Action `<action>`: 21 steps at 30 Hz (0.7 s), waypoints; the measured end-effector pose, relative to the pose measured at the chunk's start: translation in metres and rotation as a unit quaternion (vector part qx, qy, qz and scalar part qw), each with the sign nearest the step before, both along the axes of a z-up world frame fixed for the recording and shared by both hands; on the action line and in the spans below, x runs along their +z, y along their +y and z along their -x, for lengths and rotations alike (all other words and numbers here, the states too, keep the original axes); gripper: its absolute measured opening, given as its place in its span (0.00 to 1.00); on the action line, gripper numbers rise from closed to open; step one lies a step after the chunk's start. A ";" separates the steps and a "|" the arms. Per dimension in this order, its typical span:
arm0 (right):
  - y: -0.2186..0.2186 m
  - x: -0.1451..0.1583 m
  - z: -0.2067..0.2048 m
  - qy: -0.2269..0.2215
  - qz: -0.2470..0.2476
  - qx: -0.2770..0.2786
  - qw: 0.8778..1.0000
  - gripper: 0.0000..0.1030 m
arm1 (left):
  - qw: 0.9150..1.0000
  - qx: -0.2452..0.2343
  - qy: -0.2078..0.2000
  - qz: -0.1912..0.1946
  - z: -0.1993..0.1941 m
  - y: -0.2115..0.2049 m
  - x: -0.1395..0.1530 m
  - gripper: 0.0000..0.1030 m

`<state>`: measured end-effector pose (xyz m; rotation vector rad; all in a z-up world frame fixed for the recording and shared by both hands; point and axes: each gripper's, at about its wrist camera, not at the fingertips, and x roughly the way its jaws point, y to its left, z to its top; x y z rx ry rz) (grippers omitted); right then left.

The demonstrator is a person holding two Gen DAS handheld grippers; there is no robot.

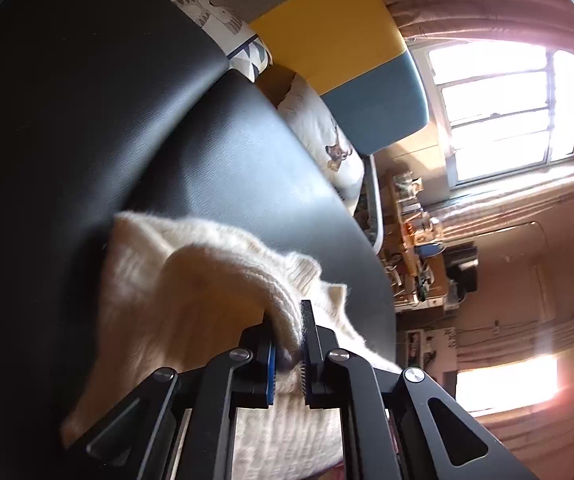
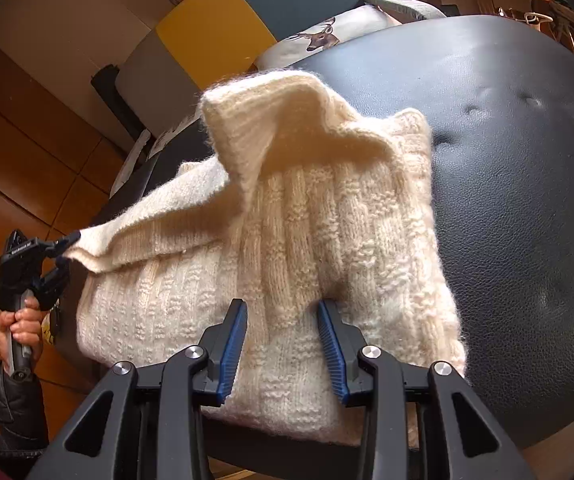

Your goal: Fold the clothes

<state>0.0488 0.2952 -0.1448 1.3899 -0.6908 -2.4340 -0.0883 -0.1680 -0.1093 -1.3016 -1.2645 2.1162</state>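
Lying across a black padded leather surface, the cream knitted sweater filled the middle of the right wrist view, its ribbed columns running from the bottom of the frame up toward the top, so its long axis seemed to go near to far. At the far left of that view a hand gripped the handle of the left gripper, whose tips were pinched on a corner of the knit and drew a flap out toward the left edge, off the surface. In the centre a ribbed band stood up in a loose fold, hiding whatever part of the garment lay behind it. Lower centre, the right gripper sat with its blue-padded fingers spread well apart, one on each side of a raised ridge of fabric; whether they touched the wool could not be told. The sweater's near edge was cut off behind the gripper body.

In the left wrist view the room appeared turned on its side. The sweater occupied the lower left centre, blurred, and the left gripper was closed on a thick roll of its ribbed edge. At right, a window was washed out by glare.
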 end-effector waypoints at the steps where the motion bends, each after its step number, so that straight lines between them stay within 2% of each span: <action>1: 0.001 -0.001 0.000 0.000 0.003 -0.001 1.000 0.36 | 1.000 0.003 -0.004 -0.009 0.008 -0.001 -0.001 0.09; 4: 0.002 -0.001 0.000 0.000 0.008 -0.001 1.000 0.36 | 0.999 0.008 -0.033 -0.036 0.040 -0.002 -0.014 0.09; 6: 0.004 -0.001 0.000 0.001 0.009 0.000 1.000 0.36 | 0.997 0.010 -0.055 -0.048 0.059 -0.003 -0.025 0.17; 8: 0.005 -0.001 -0.001 0.001 0.009 0.000 1.000 0.36 | 0.997 0.014 -0.061 -0.045 0.068 -0.006 -0.025 0.24; 11: 0.005 -0.002 -0.002 0.003 0.011 0.000 1.000 0.36 | 0.997 0.019 -0.070 -0.041 0.080 -0.011 -0.026 0.25; 14: 0.004 -0.003 -0.002 0.002 0.012 -0.002 1.000 0.36 | 0.998 0.024 -0.054 -0.035 0.075 -0.020 -0.012 0.29; 16: 0.005 -0.002 -0.002 0.003 0.011 0.000 1.000 0.36 | 0.999 0.019 -0.030 -0.015 0.063 -0.022 0.001 0.32; 18: 0.005 -0.002 -0.002 0.004 0.010 0.002 1.000 0.36 | 1.000 -0.004 -0.005 0.022 0.044 -0.015 0.012 0.34; 21: 0.007 0.002 -0.002 0.004 0.010 0.002 1.000 0.36 | 0.994 -0.051 0.046 0.090 0.002 0.011 0.021 0.38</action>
